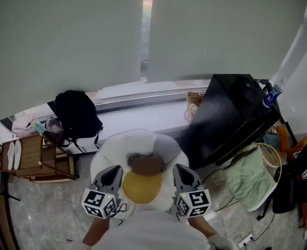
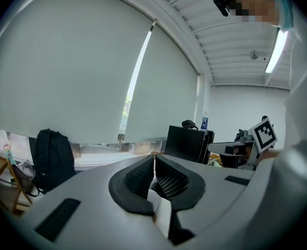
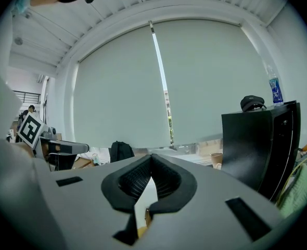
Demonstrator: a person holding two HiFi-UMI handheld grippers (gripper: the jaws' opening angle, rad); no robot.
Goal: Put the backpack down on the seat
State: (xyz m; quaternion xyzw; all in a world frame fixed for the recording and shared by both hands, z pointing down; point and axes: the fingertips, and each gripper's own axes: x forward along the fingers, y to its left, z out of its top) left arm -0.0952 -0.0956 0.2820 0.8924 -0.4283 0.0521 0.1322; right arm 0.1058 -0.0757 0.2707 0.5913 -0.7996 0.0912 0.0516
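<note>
Head view: the black backpack [image 1: 77,113] stands upright at the left end of the white window ledge [image 1: 143,116], leaning back against the blind. Right below us is a round white chair [image 1: 105,151] with a yellow cushion [image 1: 142,187], and no bag on it. So we reckon it reads two ways. If the ledge is the seat, the bag already sits where it should. If the chair is the seat, the bag is well apart from it. We can't tell which. The left gripper [image 1: 112,173] and right gripper [image 1: 181,172] are held low and close to our body, one at each side of the chair, both pointing toward the window.

Left gripper view: jaws pressed together at the tips with nothing between them. The backpack [image 2: 52,158] is off to the left, far from the claw.

Right gripper view: same deal, clenched on nothing. The backpack [image 3: 121,151] is small in the distance, just left of the jaw line.
</note>
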